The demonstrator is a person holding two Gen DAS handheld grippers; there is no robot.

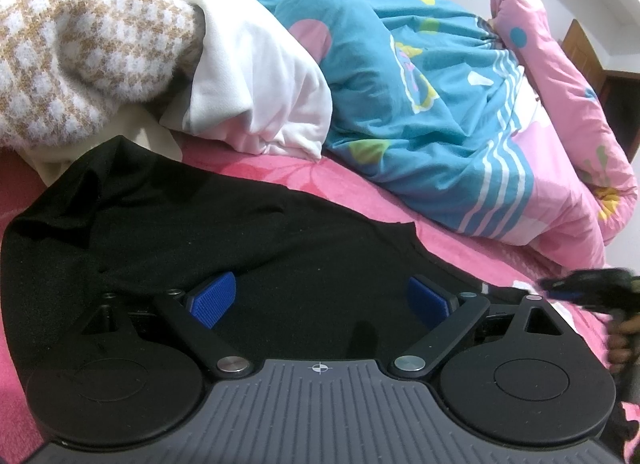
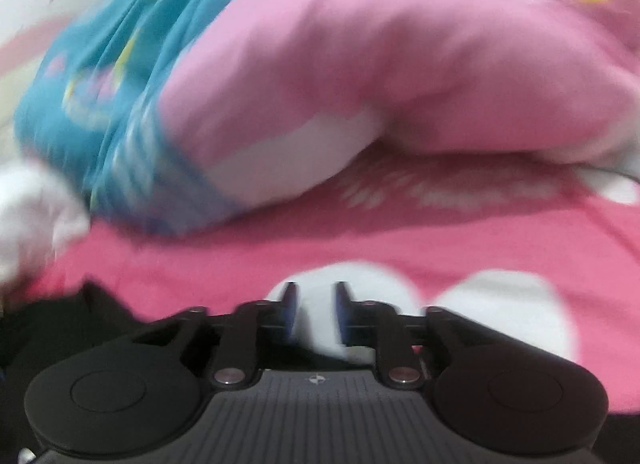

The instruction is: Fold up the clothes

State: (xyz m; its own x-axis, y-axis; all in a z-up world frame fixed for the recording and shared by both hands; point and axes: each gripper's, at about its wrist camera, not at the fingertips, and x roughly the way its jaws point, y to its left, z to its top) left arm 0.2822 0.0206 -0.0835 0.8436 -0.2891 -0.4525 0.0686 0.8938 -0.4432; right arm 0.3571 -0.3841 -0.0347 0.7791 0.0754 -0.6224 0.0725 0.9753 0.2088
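On pink bedsheet (image 1: 328, 180): black garment (image 1: 192, 232) lies spread flat; L gripper (image 1: 320, 300) over it w/ fingers wide apart, gripping nothing; R gripper (image 2: 313, 314) blurry, pads narrowly parted over sheet; quilt (image 1: 420, 104) behind.

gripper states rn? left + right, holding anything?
Left gripper: open wide over the black garment, holding nothing.
Right gripper: open by a narrow gap, nothing between the pads, above the pink bedsheet; that view is blurred.
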